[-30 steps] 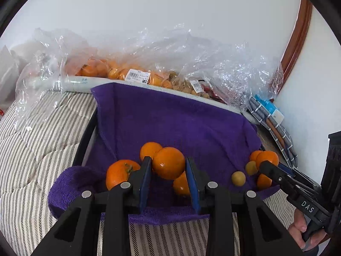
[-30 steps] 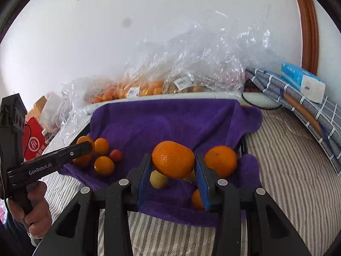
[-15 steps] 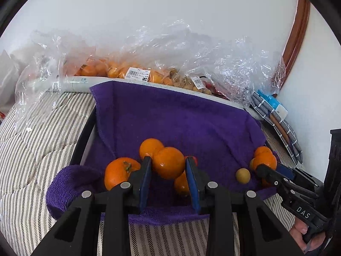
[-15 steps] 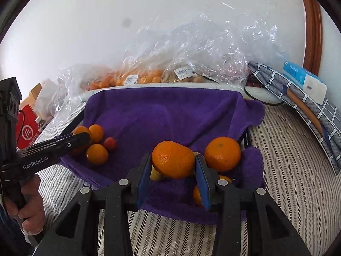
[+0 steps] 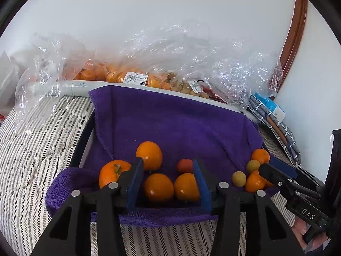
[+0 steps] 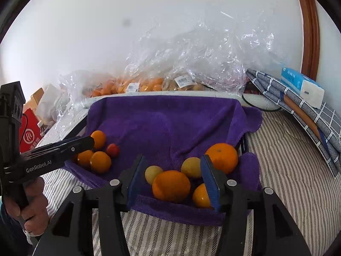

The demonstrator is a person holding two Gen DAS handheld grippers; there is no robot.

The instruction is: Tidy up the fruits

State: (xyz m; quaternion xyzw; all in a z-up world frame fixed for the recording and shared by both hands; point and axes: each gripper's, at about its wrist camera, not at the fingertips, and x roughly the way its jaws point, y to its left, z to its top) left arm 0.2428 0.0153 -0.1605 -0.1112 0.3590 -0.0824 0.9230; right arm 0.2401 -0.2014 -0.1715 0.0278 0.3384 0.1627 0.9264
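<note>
A purple towel [image 5: 177,123] lines a tray on the striped bed. My left gripper [image 5: 168,183] is open over the towel's near left end, where an orange [image 5: 158,187] lies between its fingers beside another orange [image 5: 186,187], a persimmon [image 5: 113,171] and a small red fruit [image 5: 184,165]. My right gripper [image 6: 173,179] is open at the near right end, with an orange [image 6: 171,186] on the towel [image 6: 164,123] between its fingers, next to two yellow fruits [image 6: 153,173] and a larger orange [image 6: 221,157].
Clear plastic bags of fruit [image 5: 136,74] lie along the wall behind the tray. A folded checked cloth with a blue tissue pack [image 6: 302,85] lies at the right. A red box [image 6: 29,136] stands at the left. Striped bedding [image 6: 287,160] surrounds the tray.
Both grippers opened and let go of their oranges, which now rest on the towel between the fingers. Both grippers have also dropped lower toward the towel.
</note>
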